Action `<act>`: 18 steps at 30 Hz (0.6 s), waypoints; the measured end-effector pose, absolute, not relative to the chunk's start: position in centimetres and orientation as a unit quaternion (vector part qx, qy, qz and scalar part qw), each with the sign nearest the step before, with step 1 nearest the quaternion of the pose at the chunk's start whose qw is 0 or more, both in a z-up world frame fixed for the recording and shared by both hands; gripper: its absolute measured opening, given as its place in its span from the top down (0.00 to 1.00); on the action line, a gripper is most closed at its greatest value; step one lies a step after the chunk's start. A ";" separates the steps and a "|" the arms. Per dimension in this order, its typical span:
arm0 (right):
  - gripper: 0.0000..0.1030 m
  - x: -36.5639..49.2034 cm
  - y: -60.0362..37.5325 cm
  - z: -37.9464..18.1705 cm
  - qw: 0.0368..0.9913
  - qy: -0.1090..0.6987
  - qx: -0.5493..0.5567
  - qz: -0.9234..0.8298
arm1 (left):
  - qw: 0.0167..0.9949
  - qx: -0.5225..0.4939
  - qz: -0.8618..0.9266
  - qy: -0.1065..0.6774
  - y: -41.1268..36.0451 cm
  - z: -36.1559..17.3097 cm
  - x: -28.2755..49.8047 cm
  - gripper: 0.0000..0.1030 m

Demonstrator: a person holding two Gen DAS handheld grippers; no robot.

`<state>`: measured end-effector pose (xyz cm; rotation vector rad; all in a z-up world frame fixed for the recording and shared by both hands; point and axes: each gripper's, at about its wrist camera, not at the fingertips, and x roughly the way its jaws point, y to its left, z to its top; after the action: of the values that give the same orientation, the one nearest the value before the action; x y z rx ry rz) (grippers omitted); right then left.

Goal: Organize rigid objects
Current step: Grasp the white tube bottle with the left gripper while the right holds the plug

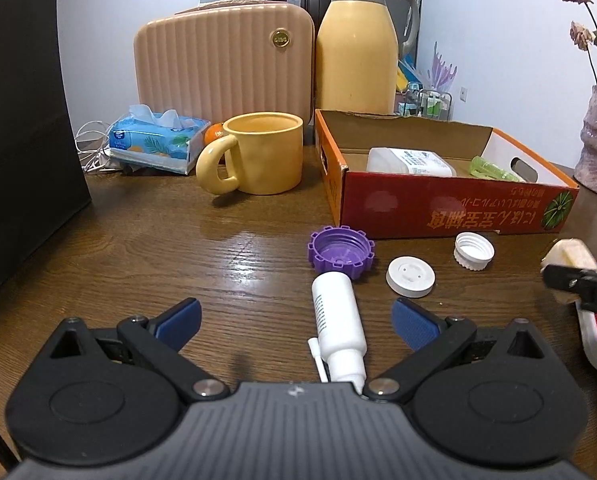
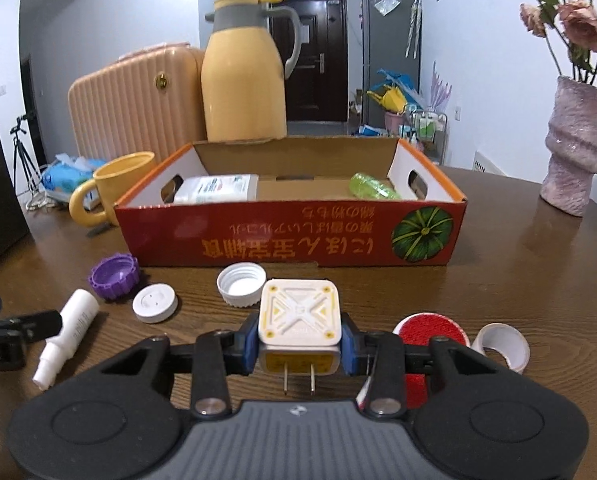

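Note:
My right gripper (image 2: 300, 346) is shut on a white plug adapter (image 2: 300, 314), prongs toward the camera, in front of the red cardboard box (image 2: 290, 240). The same adapter (image 1: 569, 254) shows at the far right of the left wrist view. In the box (image 1: 450, 208) lie a white bottle (image 2: 218, 189) and a green object (image 2: 372, 187). My left gripper (image 1: 296, 320) stands open around a white spray bottle (image 1: 338, 316) lying on the table, pads apart from it. Ahead lie a purple cap (image 1: 341, 252), a flat white lid (image 1: 410, 276) and a white screw cap (image 1: 473, 251).
A yellow mug (image 1: 258, 152), tissue pack (image 1: 158, 140), pink case (image 1: 226, 60) and yellow thermos jug (image 1: 358, 40) stand behind. A red disc (image 2: 430, 328) and tape roll (image 2: 502, 346) lie right of my right gripper. A pink vase (image 2: 576, 148) stands far right; a black panel (image 1: 22, 120) left.

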<state>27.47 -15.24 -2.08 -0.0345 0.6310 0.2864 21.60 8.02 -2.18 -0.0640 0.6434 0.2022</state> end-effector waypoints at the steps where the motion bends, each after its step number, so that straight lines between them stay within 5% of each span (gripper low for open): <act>1: 0.63 27.4 -15.4 -2.0 0.941 0.307 -0.014 0.140 | 0.943 -0.030 0.099 0.317 8.0 -2.3 21.7 0.00; 9: 0.63 26.2 -16.4 -1.4 0.947 0.288 0.001 0.141 | 0.938 -0.013 0.109 0.329 7.6 -3.5 22.7 0.01; 18: 0.63 25.3 -16.6 -1.0 0.950 0.275 0.006 0.150 | 0.934 -0.005 0.115 0.338 7.2 -4.6 23.5 0.27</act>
<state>25.26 -16.63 -0.96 0.0118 0.5601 0.3045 23.46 7.22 -4.57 -0.0099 0.6922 0.2357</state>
